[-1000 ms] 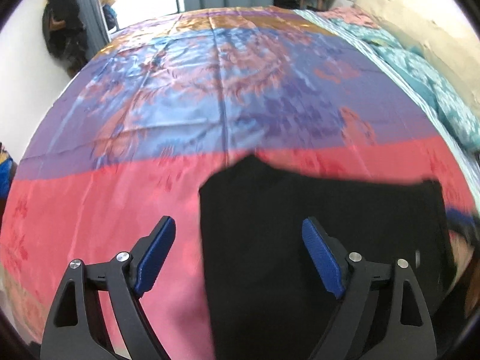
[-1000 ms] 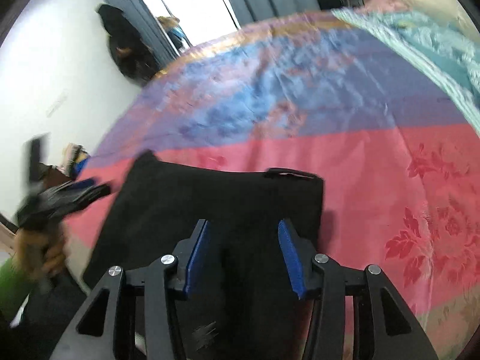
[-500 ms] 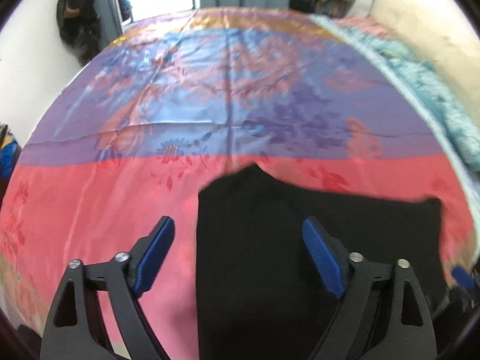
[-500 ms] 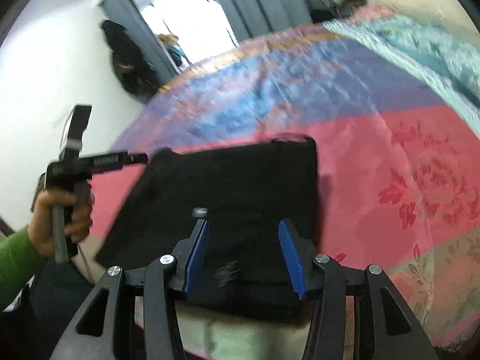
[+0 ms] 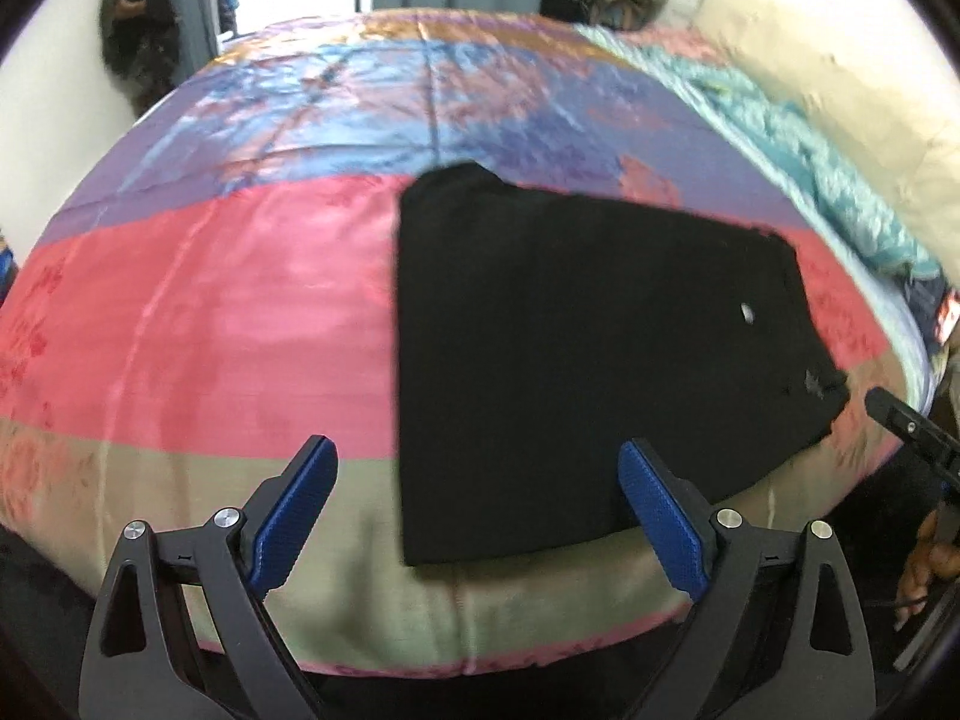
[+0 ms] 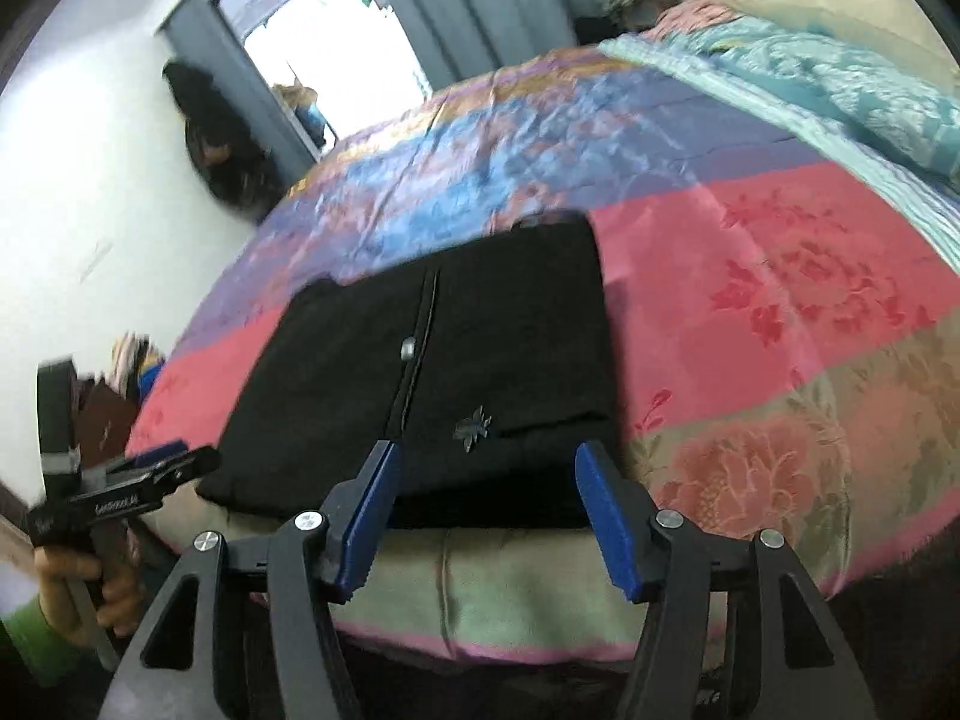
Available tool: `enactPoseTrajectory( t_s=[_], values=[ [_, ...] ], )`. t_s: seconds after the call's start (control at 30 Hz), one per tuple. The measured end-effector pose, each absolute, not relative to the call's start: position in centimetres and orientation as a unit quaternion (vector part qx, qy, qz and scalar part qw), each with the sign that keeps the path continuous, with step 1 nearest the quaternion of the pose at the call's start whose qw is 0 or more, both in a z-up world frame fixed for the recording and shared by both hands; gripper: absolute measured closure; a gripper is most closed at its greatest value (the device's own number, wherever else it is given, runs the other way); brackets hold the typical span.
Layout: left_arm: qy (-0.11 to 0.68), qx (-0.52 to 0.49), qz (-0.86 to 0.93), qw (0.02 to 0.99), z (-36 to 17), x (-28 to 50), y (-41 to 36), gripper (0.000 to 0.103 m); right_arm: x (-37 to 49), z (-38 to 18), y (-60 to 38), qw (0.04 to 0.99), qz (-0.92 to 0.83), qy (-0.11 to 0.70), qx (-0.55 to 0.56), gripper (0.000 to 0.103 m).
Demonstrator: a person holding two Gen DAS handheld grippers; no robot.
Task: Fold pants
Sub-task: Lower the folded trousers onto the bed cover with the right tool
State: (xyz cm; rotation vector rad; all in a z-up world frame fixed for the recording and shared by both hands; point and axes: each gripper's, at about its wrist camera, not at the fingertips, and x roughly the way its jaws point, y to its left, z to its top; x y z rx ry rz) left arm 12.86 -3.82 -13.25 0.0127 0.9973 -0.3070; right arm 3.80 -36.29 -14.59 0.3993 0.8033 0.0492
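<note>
The black pants (image 5: pixel 576 348) lie folded into a flat rectangle near the front edge of the bed; they also show in the right wrist view (image 6: pixel 456 384). A small silver button (image 6: pixel 407 349) and a small emblem (image 6: pixel 473 427) show on top. My left gripper (image 5: pixel 477 495) is open and empty, held off the bed in front of the pants' left part. My right gripper (image 6: pixel 486 501) is open and empty, just short of the pants' near edge. The left gripper also shows at the left of the right wrist view (image 6: pixel 162 465).
The bed (image 5: pixel 198 312) has a shiny cover in green, pink, purple and blue bands. A teal blanket (image 5: pixel 798 150) and a beige pillow (image 5: pixel 840 84) lie along its right side. Dark clothes (image 6: pixel 216 144) hang on the wall by the doorway.
Both grippers have pulled back from the pants toward the front of the bed. The pants now lie farther ahead, flat and untouched, and the bed's green front band has come into view.
</note>
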Motion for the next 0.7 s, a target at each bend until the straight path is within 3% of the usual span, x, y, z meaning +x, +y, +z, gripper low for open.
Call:
enactPoseTrajectory(
  t_s=[0.07, 0.2, 0.4, 0.7],
  values=[
    [0.484, -0.024, -0.137, 0.864, -13.5, 13.4, -2.1, 0.007, 3.5, -14.0, -36.6, 0.910, 0.014, 0.367, 0.193, 0.034],
    [0.507, -0.092, -0.114, 0.849, -14.8, 14.6, 1.3, 0.007, 3.5, -14.2, -37.1, 0.907, 0.011, 0.368, 0.203, 0.034],
    [0.518, -0.117, -0.113, 0.839, -15.9, 14.8, 2.9, 0.007, 3.6, -14.6, -37.8, 0.904, 0.009, 0.367, 0.219, 0.034],
    [0.562, -0.176, -0.173, 0.789, -17.0, 19.3, 3.7, 0.007, 4.7, -14.7, -44.8, 0.865, 0.007, 0.353, 0.356, 0.034]
  ],
)
